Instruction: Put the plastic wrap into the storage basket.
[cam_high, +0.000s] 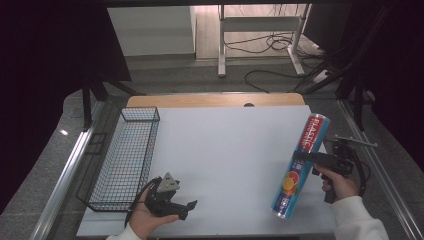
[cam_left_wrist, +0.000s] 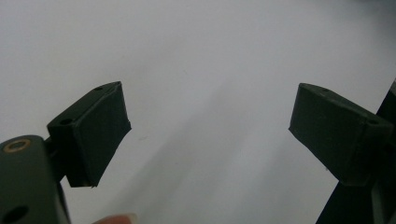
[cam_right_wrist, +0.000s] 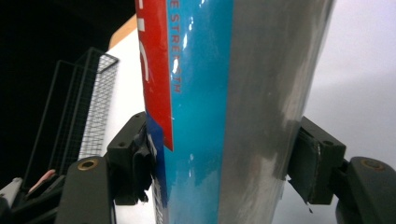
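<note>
Because gripped near its middle, plastic-wrap roll (cam_high: 300, 167) balances evenly in right tongs (cam_high: 303, 156), one black pad (cam_right_wrist: 136, 161) pressed on the printed side, the other on the silvery side, clamped tight across the tube. Held slanted above white tabletop (cam_high: 225, 160), far end tilted away, near end toward the person; judged lifted clear for carrying. Left tongs (cam_high: 186, 209) parked low at the near edge beside wire basket (cam_high: 125, 155), spread wide, nothing between pads (cam_left_wrist: 95, 135), bare surface beneath. Roll well apart from left tongs, basket likely its destination.
</note>
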